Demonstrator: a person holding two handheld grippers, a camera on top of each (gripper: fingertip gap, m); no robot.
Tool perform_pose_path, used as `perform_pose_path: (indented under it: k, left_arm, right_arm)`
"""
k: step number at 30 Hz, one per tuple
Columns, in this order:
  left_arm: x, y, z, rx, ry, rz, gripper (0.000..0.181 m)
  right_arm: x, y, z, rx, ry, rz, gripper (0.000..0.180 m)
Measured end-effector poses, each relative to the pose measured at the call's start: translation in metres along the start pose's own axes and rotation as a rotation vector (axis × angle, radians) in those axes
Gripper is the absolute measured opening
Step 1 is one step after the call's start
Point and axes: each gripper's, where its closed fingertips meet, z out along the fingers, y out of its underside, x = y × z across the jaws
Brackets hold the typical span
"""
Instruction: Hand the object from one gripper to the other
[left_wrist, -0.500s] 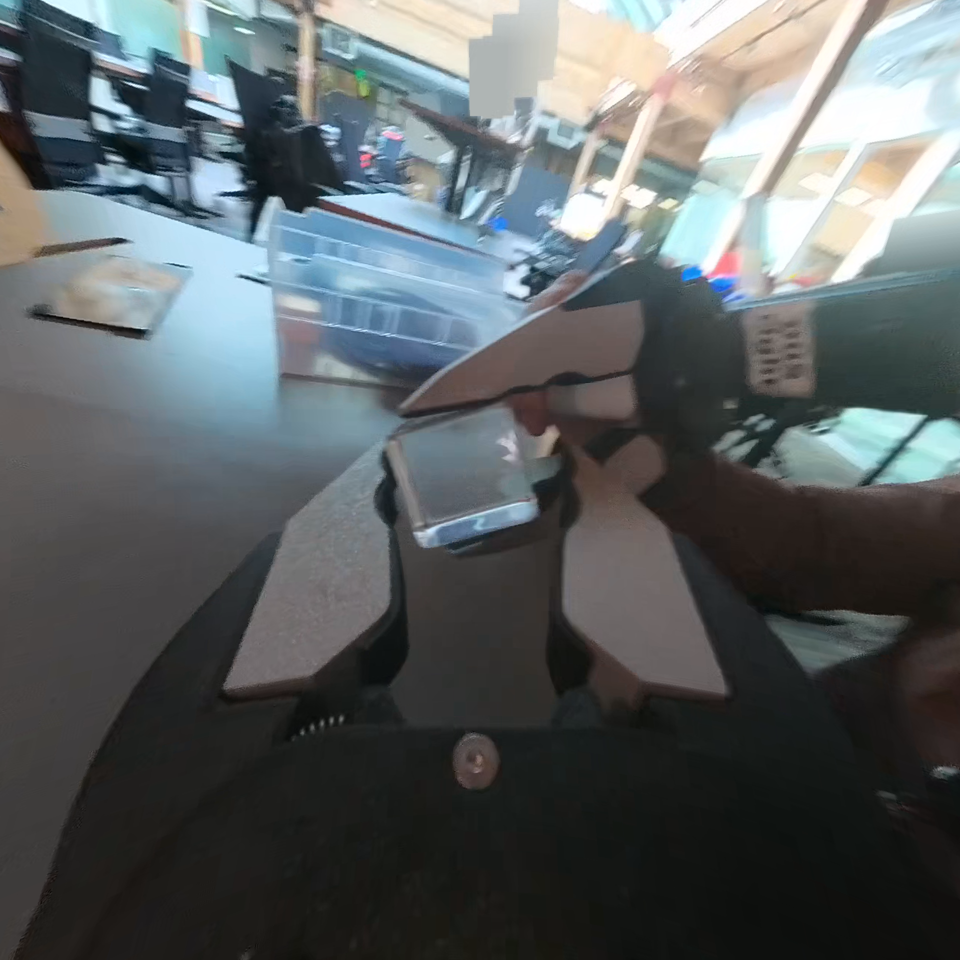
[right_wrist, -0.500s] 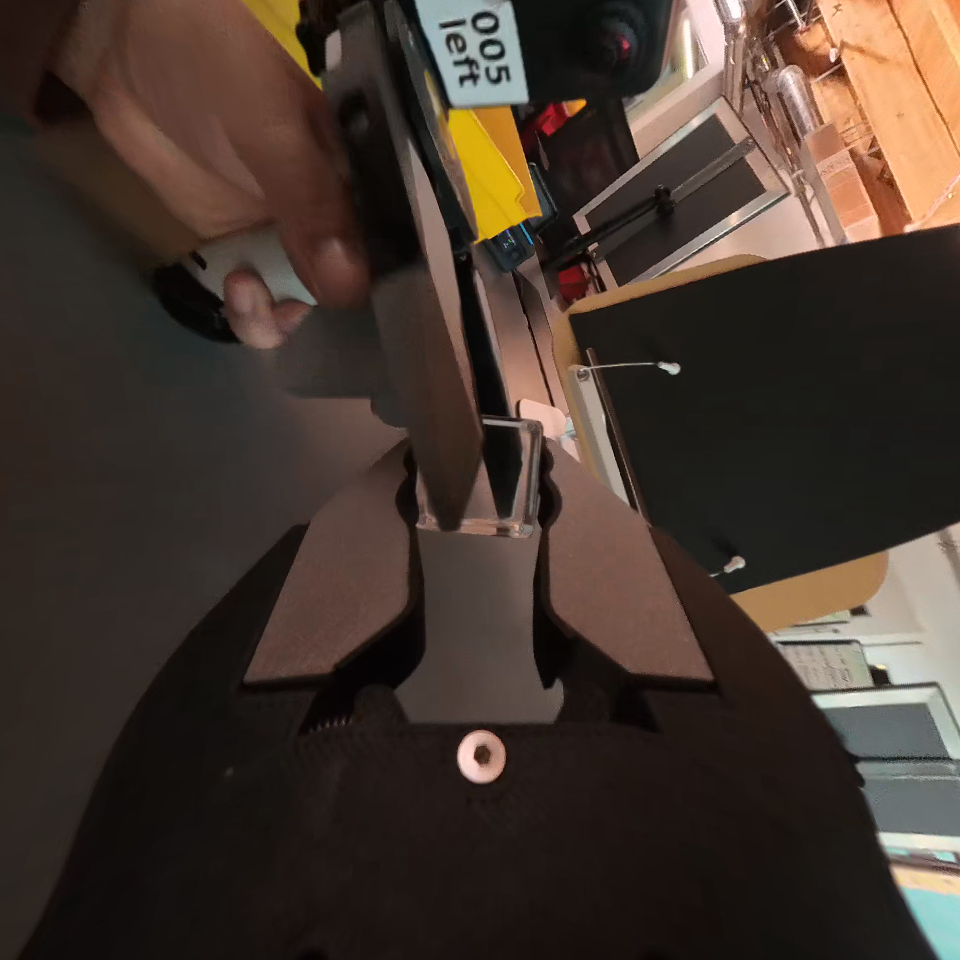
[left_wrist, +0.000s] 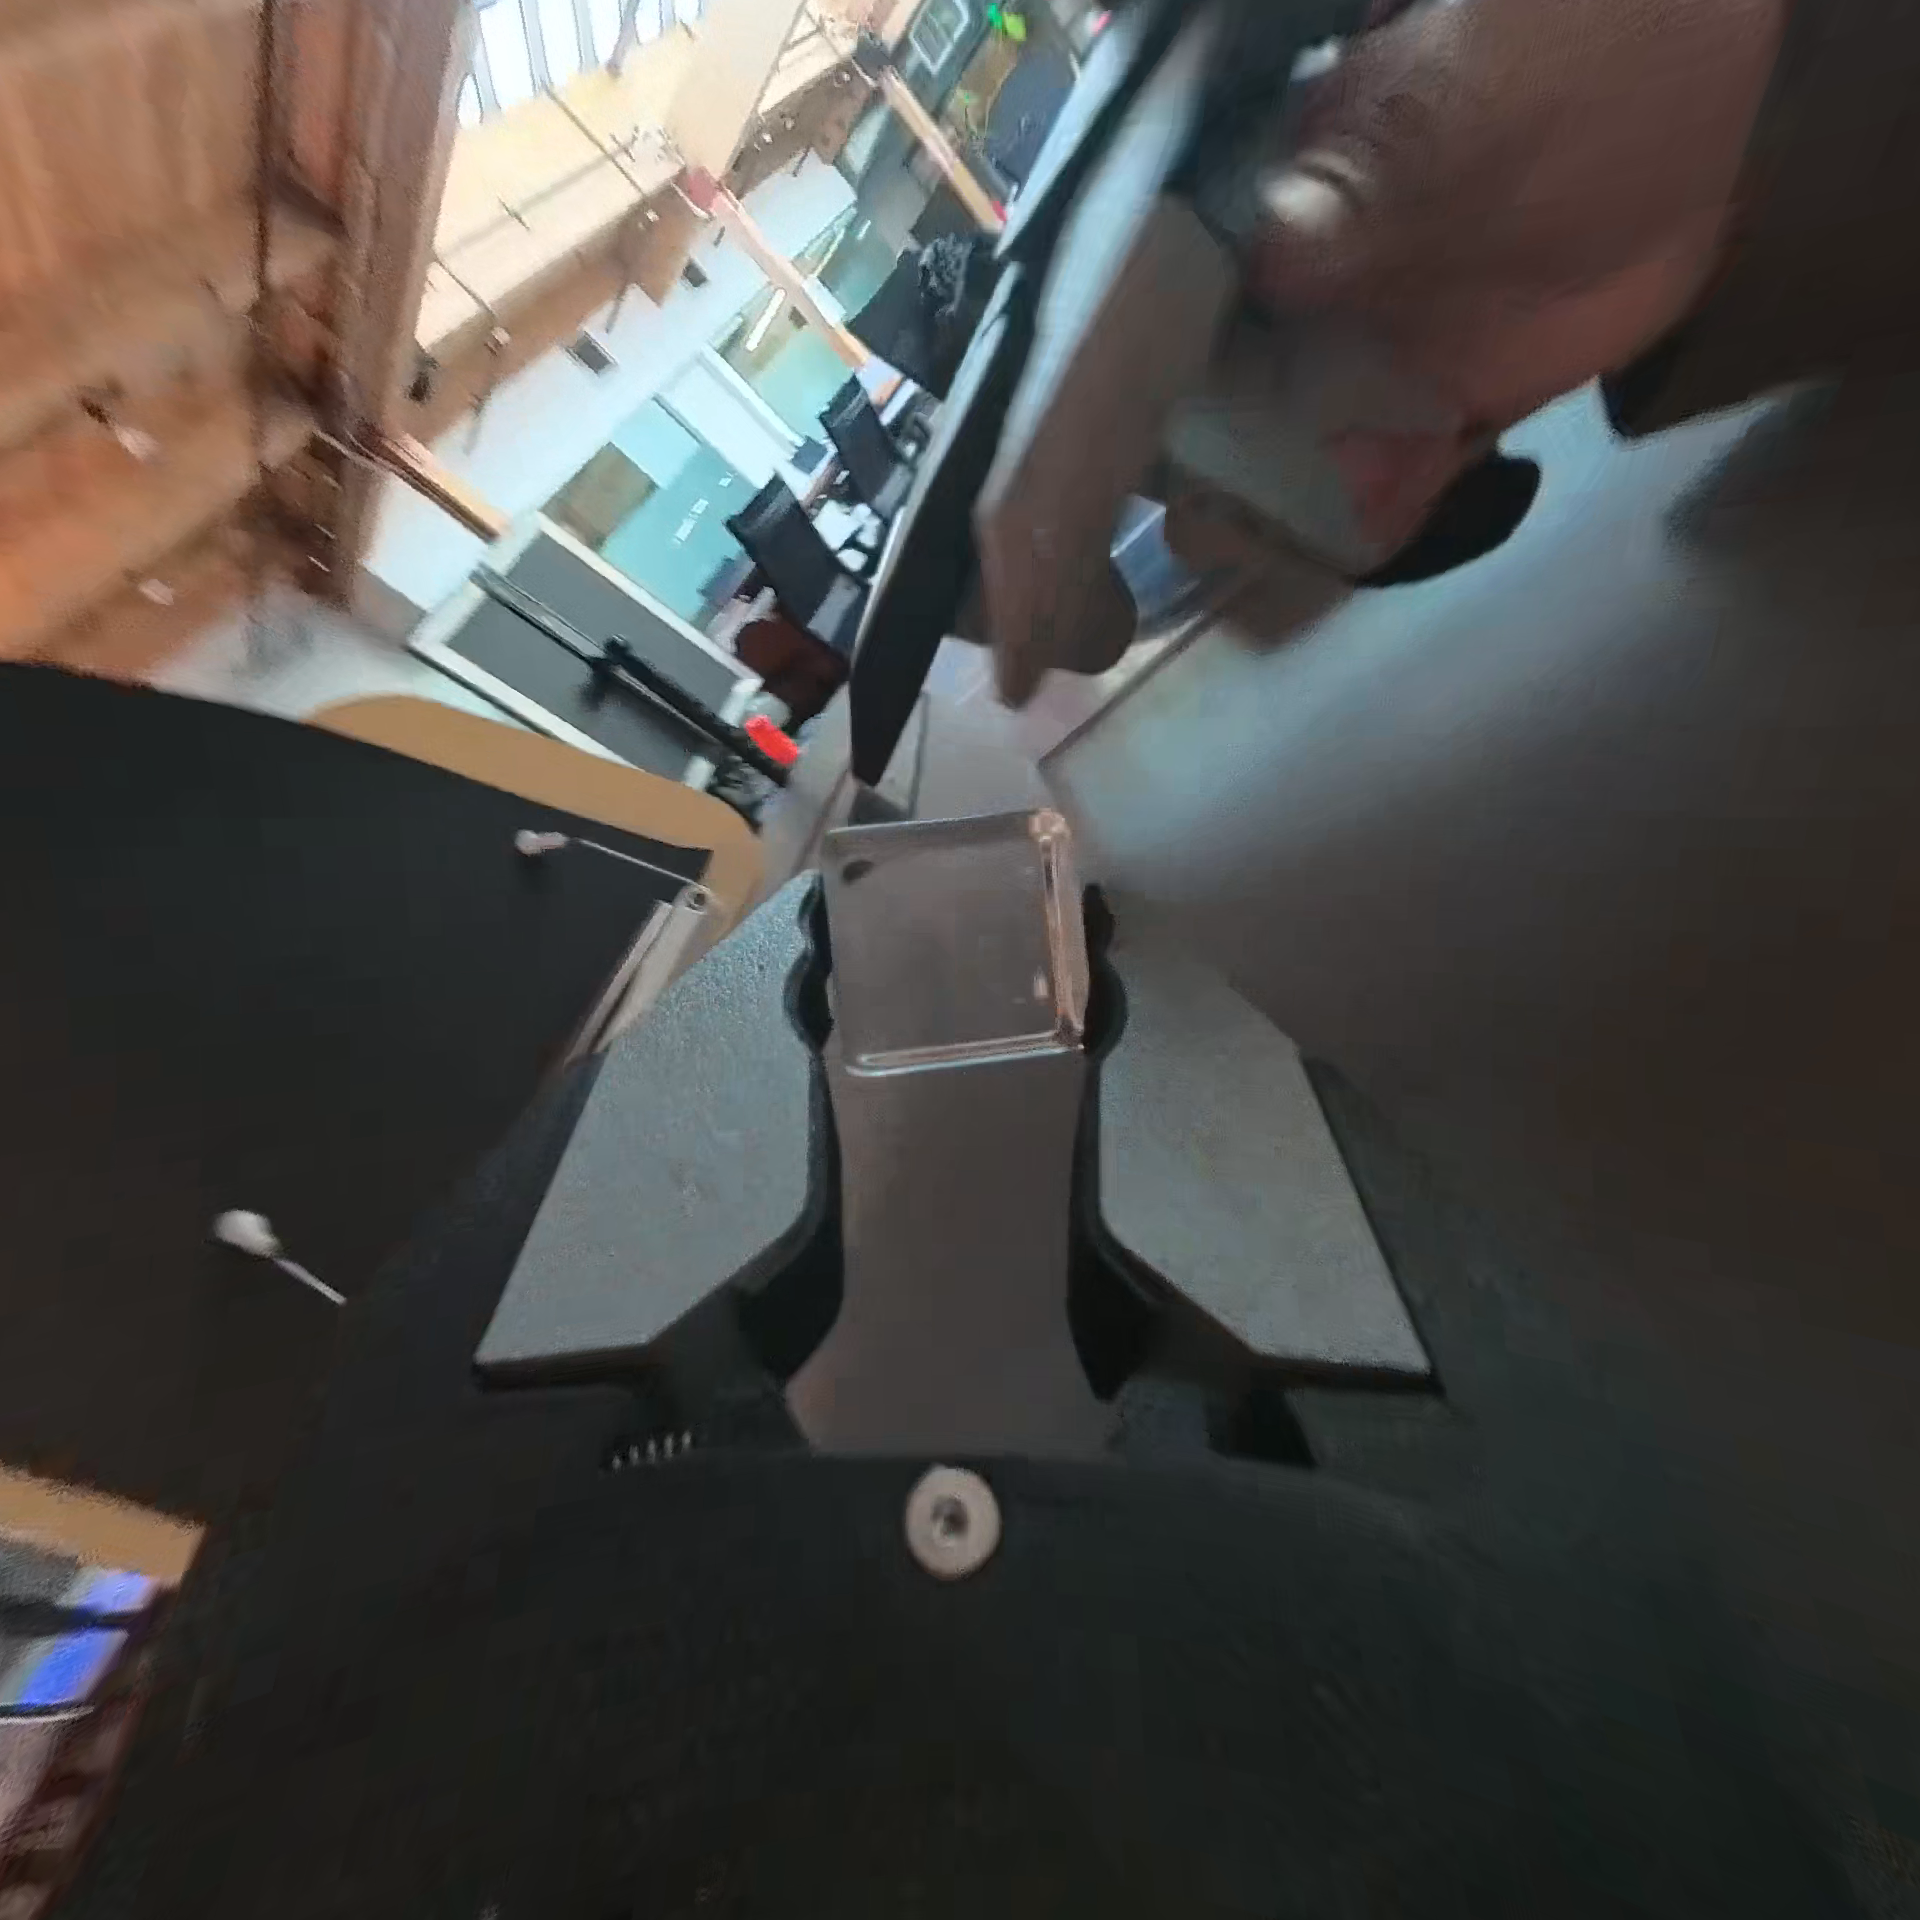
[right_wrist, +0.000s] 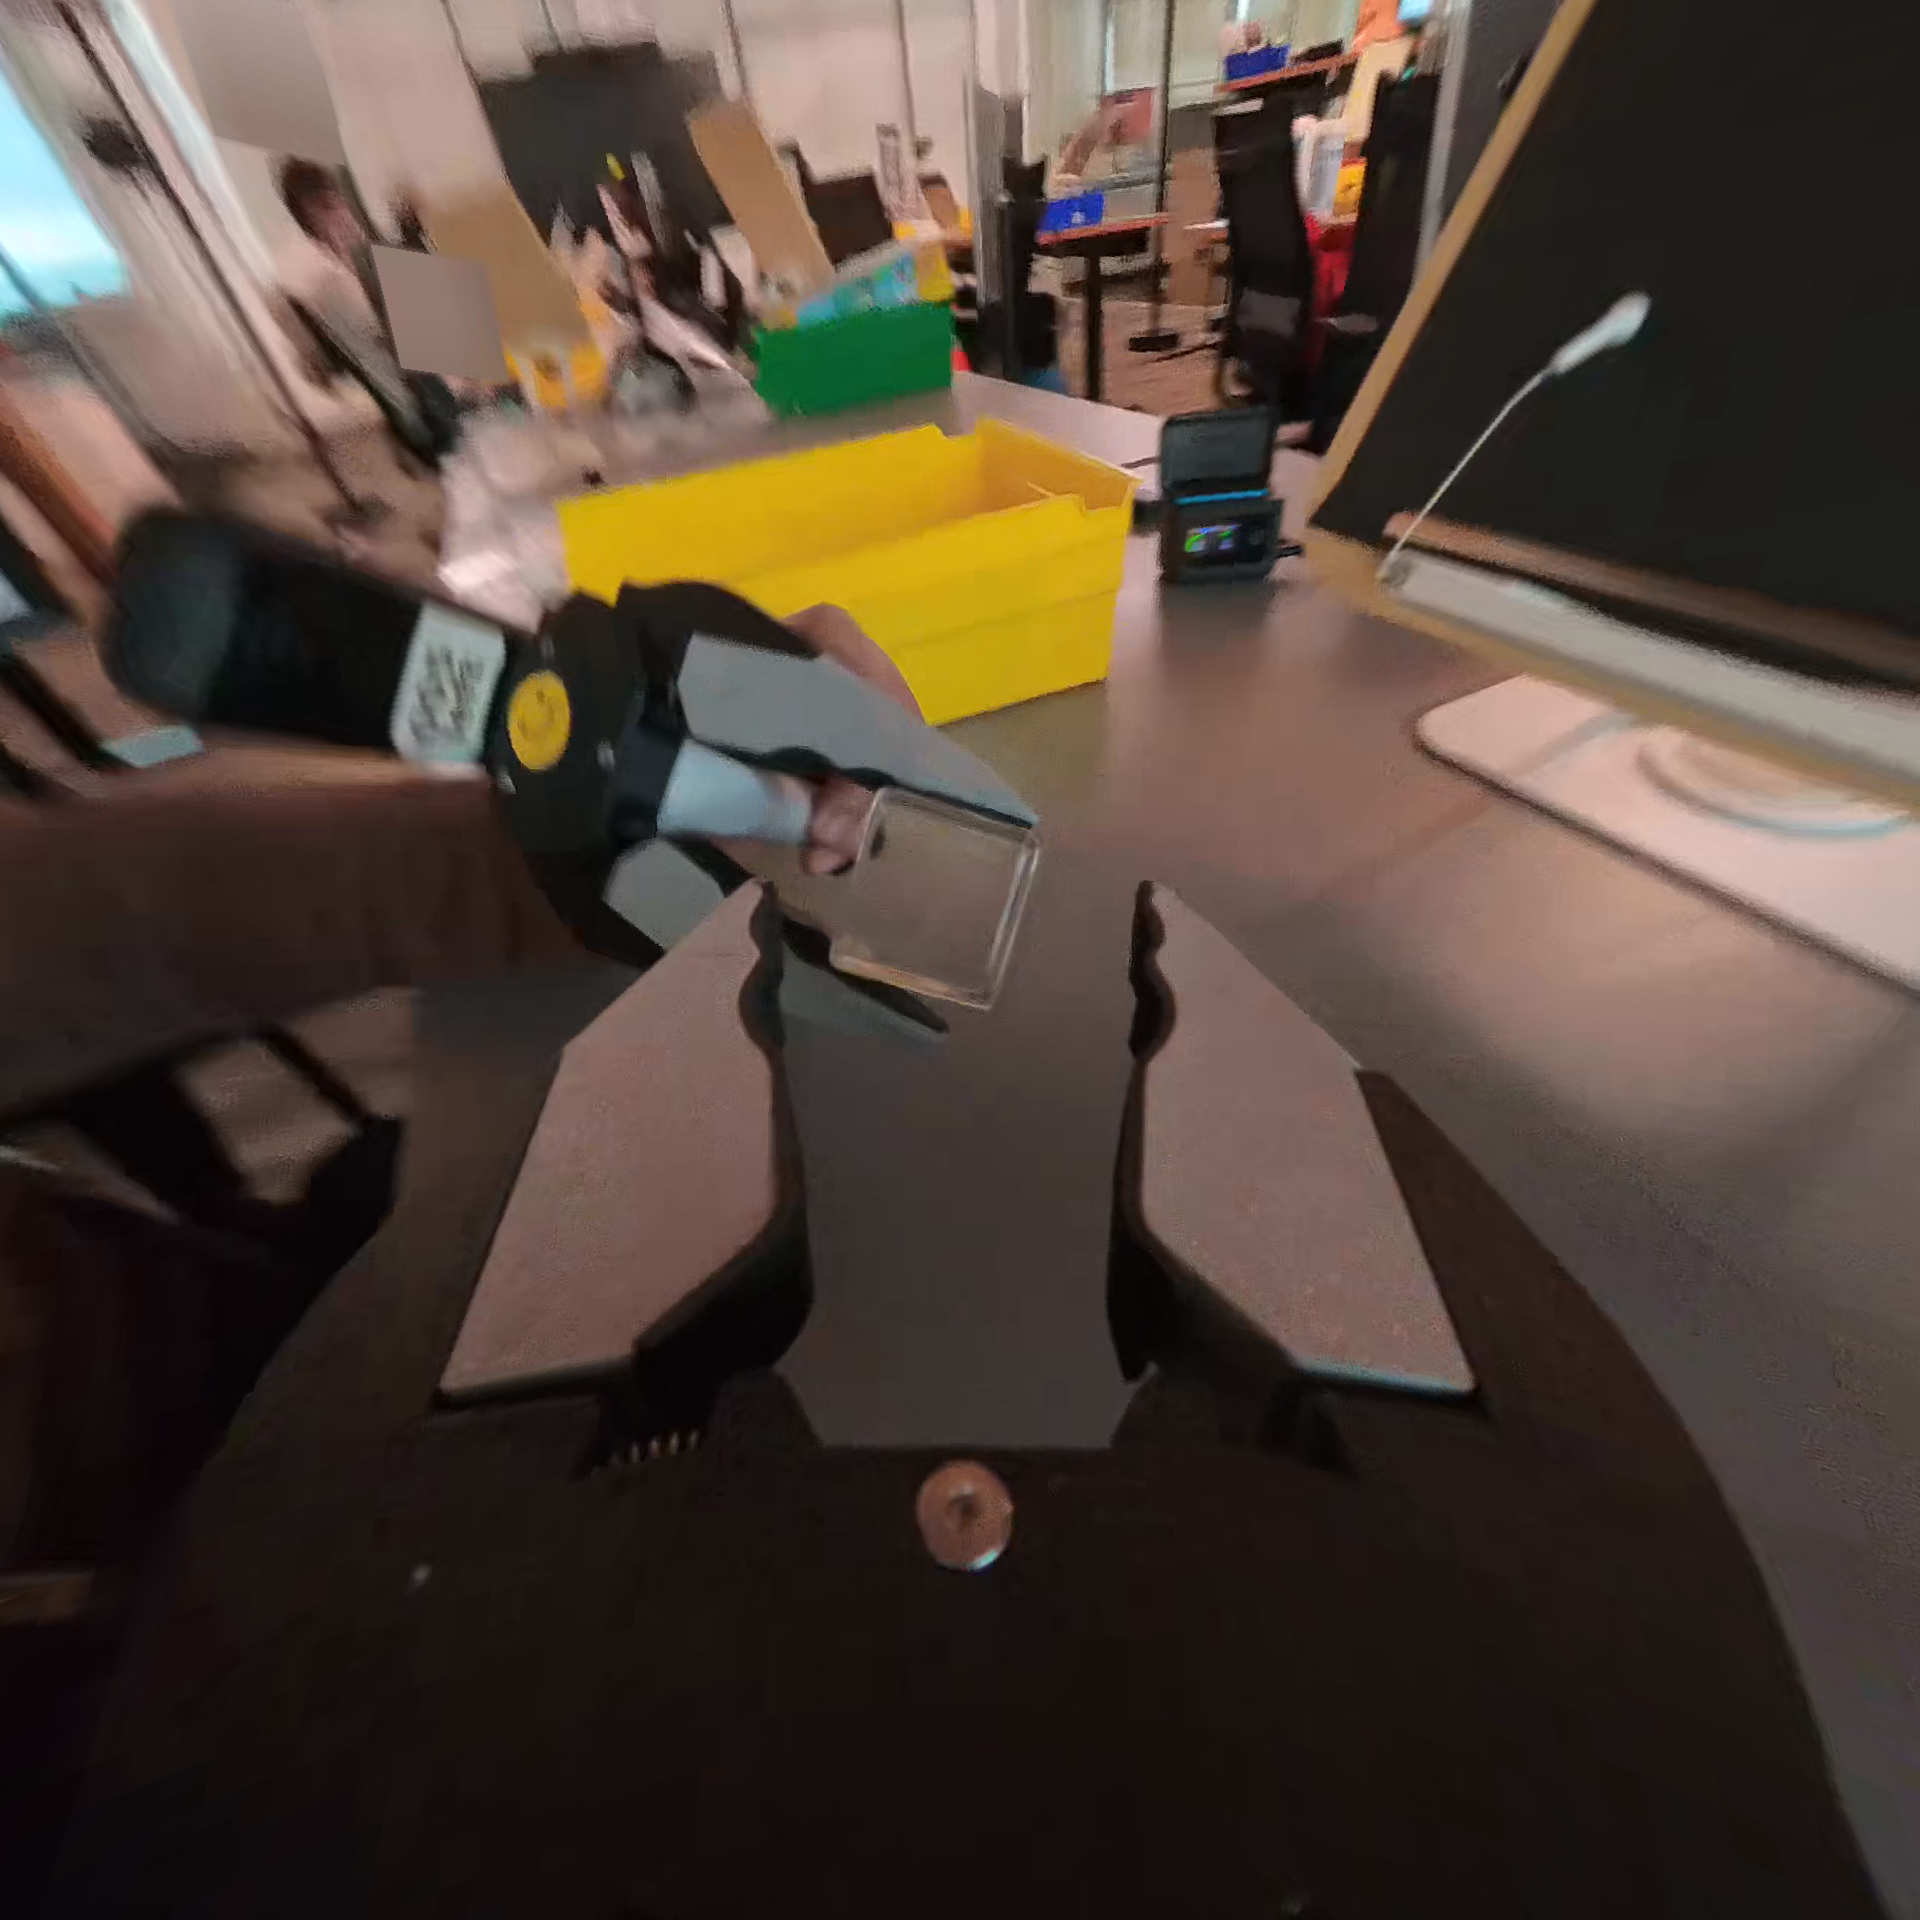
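Bin, yellow, on table, interior showing nothing inside.

We see bright daylight from windows in the left view, with heavy motion blur at its edges. Our right view is dimmer, its background soft and edges bowed.

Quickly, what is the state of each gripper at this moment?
Left gripper: closed on the clear block.
Right gripper: open, holding nothing; the block sits just ahead of its left finger.
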Motion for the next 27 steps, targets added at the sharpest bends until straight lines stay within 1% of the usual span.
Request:
perform_pose_path:
  k: [2,3,6,9,10,13,14,16,21,23,27]
  left_arm:
    - [0.0,-0.001,0.001,-0.027,-0.045,0.109,0.045]
    - [0.001,-0.001,0.002,-0.04,-0.056,0.131,0.045]
    - [0.003,0.002,0.003,-0.076,-0.061,0.203,0.045]
    - [0.008,0.001,0.003,-0.076,-0.065,0.28,0.045]
    - [0.009,0.0,0.004,-0.072,-0.062,0.269,0.045]
    - [0.007,-0.004,0.003,-0.024,-0.057,0.145,0.044]
    - [0.005,-0.006,0.002,-0.001,-0.055,0.079,0.046]
    - [0.0,-0.01,-0.001,0.034,-0.037,-0.052,0.046]
    - [-0.018,-0.012,-0.008,0.121,0.0,-0.363,0.046]
    - [-0.015,-0.012,-0.009,0.145,0.074,-0.507,0.05]
    - [-0.01,-0.021,-0.01,0.208,0.232,-0.788,0.065]
  right_arm:
    - [-0.006,0.001,0.002,0.024,-0.124,0.15,0.079]
    - [-0.006,0.003,0.004,0.023,-0.151,0.193,0.078]
    - [0.001,0.015,0.015,-0.024,-0.089,0.164,0.075]
    - [0.001,0.022,0.028,-0.06,-0.052,0.135,0.061]
    - [-0.005,0.024,0.03,-0.067,-0.083,0.123,0.056]
    - [-0.009,0.02,0.028,-0.07,-0.097,0.084,0.041]
    - [-0.008,0.016,0.025,-0.06,-0.078,0.049,0.041]
    - [0.003,0.01,0.019,-0.053,0.036,-0.063,0.04]
    - [0.026,0.007,0.003,-0.148,0.309,-0.353,0.039]
    - [0.025,0.003,0.002,-0.158,0.37,-0.472,0.039]
    - [0.009,0.0,0.009,-0.187,0.413,-0.753,0.04]
